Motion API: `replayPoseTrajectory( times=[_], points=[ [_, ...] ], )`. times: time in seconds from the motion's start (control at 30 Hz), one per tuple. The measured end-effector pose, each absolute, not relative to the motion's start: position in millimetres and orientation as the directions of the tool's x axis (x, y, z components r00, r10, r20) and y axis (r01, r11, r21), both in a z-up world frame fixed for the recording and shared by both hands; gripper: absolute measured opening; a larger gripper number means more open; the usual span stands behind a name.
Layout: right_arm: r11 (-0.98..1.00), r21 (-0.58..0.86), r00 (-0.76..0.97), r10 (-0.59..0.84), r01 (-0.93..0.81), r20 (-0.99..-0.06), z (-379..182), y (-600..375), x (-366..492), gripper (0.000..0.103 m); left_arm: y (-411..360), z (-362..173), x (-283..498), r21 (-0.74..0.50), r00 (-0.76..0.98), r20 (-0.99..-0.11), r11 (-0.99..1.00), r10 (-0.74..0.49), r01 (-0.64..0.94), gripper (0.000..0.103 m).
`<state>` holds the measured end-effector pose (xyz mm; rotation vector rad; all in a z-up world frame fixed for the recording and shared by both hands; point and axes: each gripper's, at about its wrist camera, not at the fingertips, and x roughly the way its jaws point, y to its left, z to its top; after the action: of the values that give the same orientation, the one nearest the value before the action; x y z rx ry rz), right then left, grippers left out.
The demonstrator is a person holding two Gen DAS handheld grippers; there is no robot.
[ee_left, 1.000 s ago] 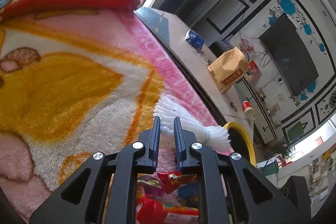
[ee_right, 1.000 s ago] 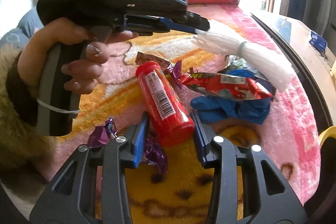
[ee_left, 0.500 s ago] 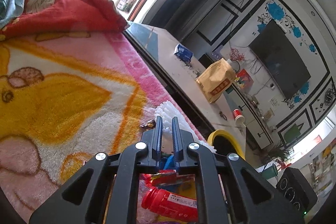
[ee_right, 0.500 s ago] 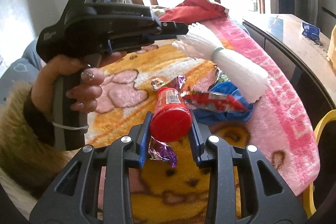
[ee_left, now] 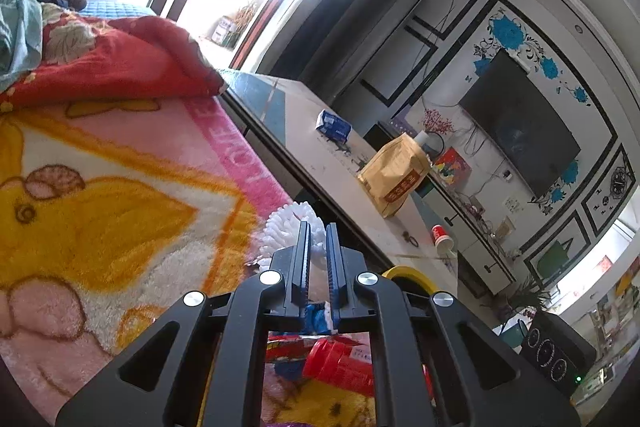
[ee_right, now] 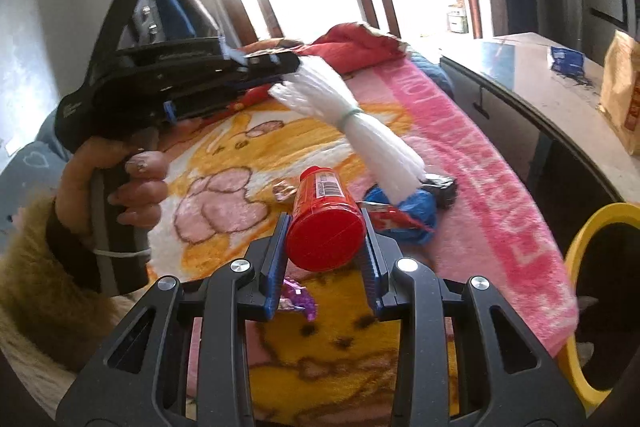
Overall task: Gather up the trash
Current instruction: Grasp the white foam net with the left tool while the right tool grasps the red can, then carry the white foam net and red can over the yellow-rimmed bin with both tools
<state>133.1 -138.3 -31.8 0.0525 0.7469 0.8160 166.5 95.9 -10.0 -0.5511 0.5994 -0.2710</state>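
The left tongs (ee_left: pixel 318 241) were clenched on a white bundle of plastic strips (ee_right: pixel 352 119), gripping its fanned upper end; in the right wrist view the bundle hung from the tongs toward five o'clock, its lower tip over a blue wrapper (ee_right: pixel 416 207) on the blanket (ee_right: pixel 460 155). A hand (ee_right: pixel 120 183) with a furry cuff held the left tool's grip at nine o'clock in that view.

The right tongs (ee_right: pixel 324 233) grasped a red bottle (ee_right: pixel 324 223) across its body, both pads pressed to its sides, its flat base facing the camera and its barcode label toward twelve o'clock. The bottle was lifted clear of the blanket.

On the blanket just past the bottle lay a red wrapper (ee_right: pixel 394 219) beside the blue one, and a purple foil wrapper (ee_right: pixel 296 297) showed under the tongs at six o'clock. A yellow bin (ee_right: pixel 580 267) stood at four o'clock off the blanket's edge. A tabletop (ee_right: pixel 560 95) at two o'clock carried a brown paper bag (ee_right: pixel 622 95).
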Motion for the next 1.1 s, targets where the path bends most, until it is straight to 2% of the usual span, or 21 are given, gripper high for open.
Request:
replayPoseTrajectory(
  times=[0.5,1.1],
  points=[
    [0.790,0.327,0.566,0.604,-0.519,-0.561,-17,-199,145,0.026,76,23,169,-0.528,0.827,-0.402,0.837,-0.393,0.142,0.007],
    [0.904,0.291,0.697,0.426,-0.312,-0.577,-15,-268,157,0.026,14,33,182,-0.486,0.775,-0.409,0.834,-0.483,0.263,0.007]
  ],
)
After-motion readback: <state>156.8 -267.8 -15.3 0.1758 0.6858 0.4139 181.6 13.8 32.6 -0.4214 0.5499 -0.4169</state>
